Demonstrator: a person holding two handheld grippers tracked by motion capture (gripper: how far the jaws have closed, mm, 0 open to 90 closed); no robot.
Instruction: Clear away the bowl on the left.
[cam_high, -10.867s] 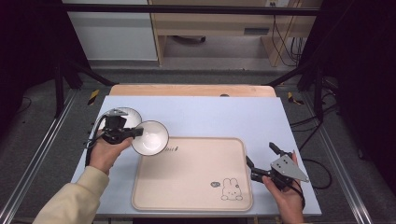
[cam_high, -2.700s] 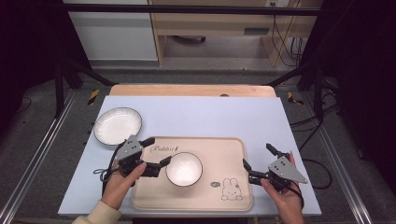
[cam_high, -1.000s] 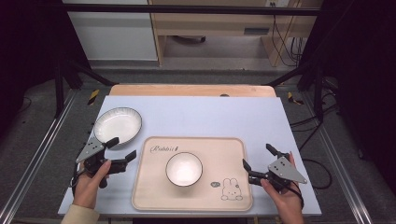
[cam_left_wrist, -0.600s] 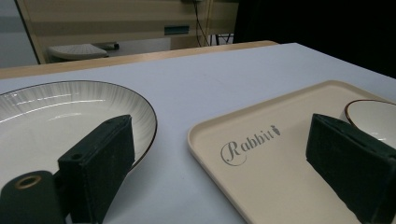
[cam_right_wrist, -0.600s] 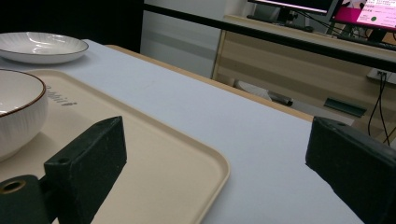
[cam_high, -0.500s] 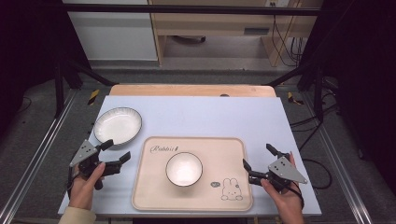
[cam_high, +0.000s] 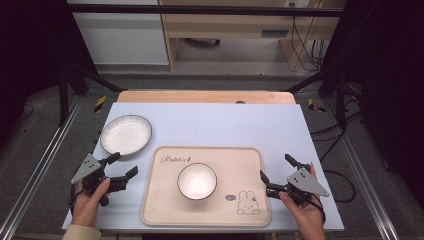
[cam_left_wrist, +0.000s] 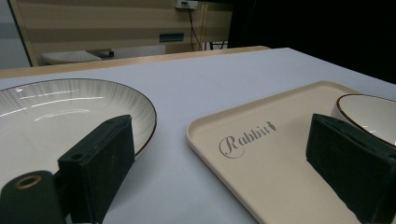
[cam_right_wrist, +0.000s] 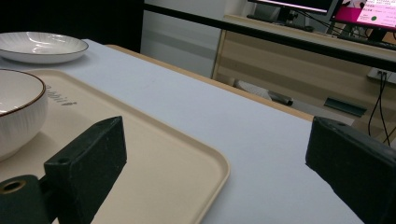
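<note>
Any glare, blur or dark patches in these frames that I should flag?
High view: table evenly lit, surroundings at both sides nearly black, picture slightly soft. Left gripper view: bright streaks of glare on the plate; the near claw pads are blurred, the tray lettering sharp. Right gripper view: small highlights on the plate's rim, monitor at top right overexposed, the bowl cut off at the left edge.

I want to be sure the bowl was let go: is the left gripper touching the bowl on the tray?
Apart. The high view shows the left gripper open over the table, left of the tray, with bare tray between it and the bowl.
</note>
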